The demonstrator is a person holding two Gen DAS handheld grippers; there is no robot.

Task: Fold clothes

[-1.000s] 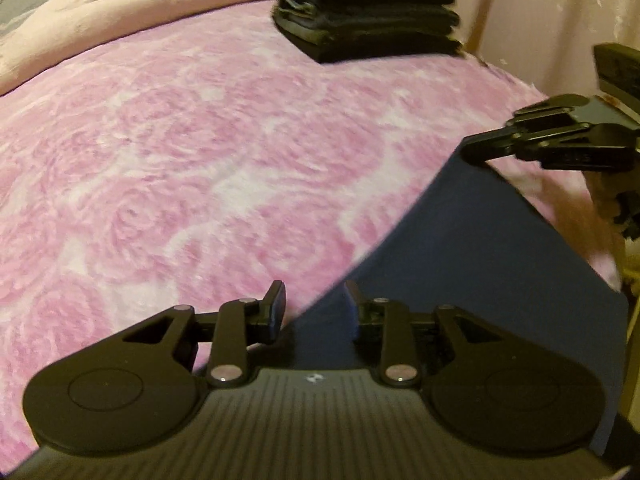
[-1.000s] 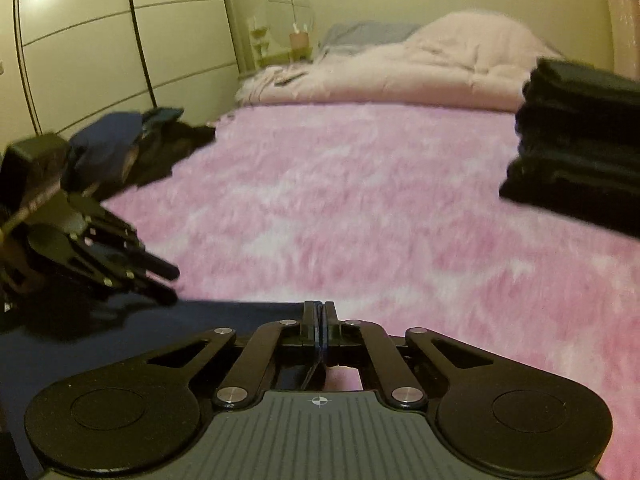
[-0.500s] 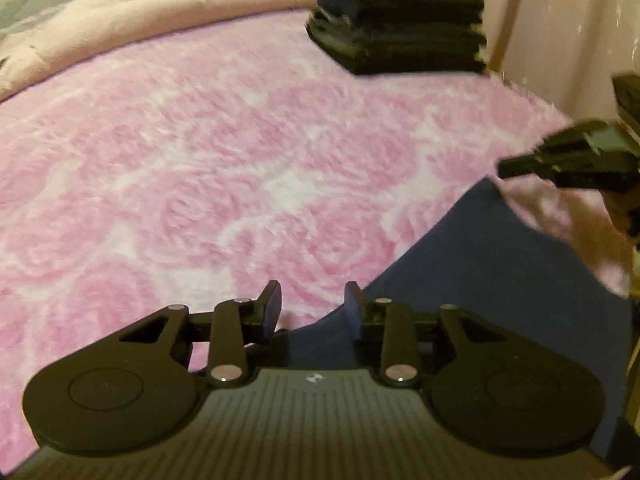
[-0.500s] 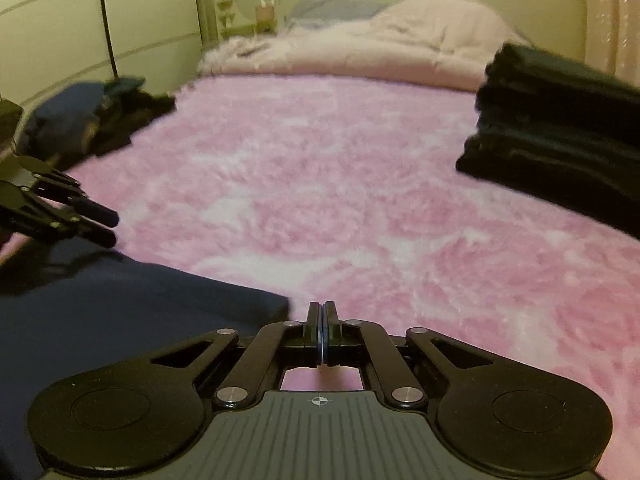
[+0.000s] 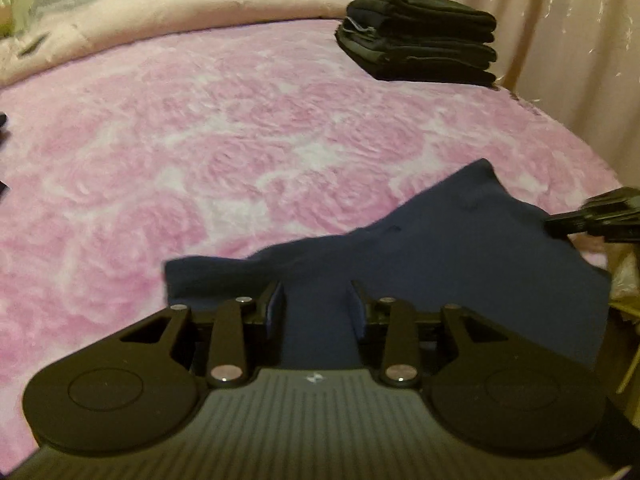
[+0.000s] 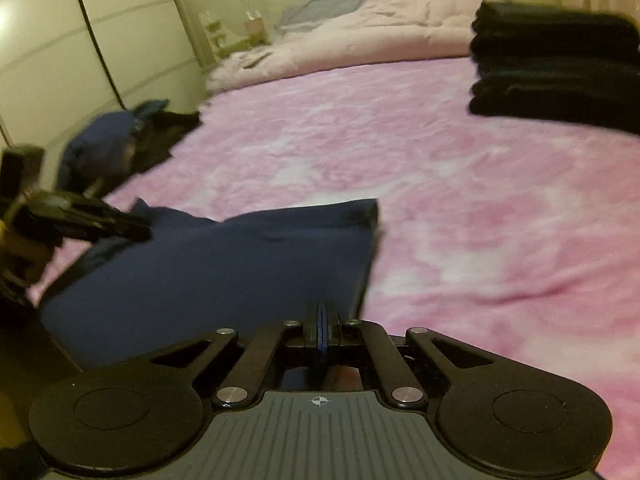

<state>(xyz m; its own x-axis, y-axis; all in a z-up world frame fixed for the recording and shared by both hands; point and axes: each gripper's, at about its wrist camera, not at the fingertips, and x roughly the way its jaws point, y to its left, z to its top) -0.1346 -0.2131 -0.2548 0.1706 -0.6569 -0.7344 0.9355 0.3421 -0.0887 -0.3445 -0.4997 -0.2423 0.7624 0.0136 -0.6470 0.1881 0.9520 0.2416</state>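
Pink bed (image 5: 240, 152) lies mostly bare; stack (image 5: 420, 50) at far edge. My left gripper (image 5: 316, 304) has been spreading over the cloth (image 5: 460, 264); right gripper (image 6: 323, 320) pinches its edge.

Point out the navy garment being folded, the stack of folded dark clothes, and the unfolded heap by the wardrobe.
navy garment (image 6: 224, 264), right wrist view, middle of its top panel.
stack of folded dark clothes (image 5: 420, 46), left wrist view, front face.
unfolded heap (image 6: 120, 140), right wrist view, blue part.

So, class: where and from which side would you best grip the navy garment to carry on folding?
Probably the navy garment's free far corner, coming from the pink blanket side. That corner lies flat and clear, while the right gripper is shut at its near edge and the left gripper is open over it.
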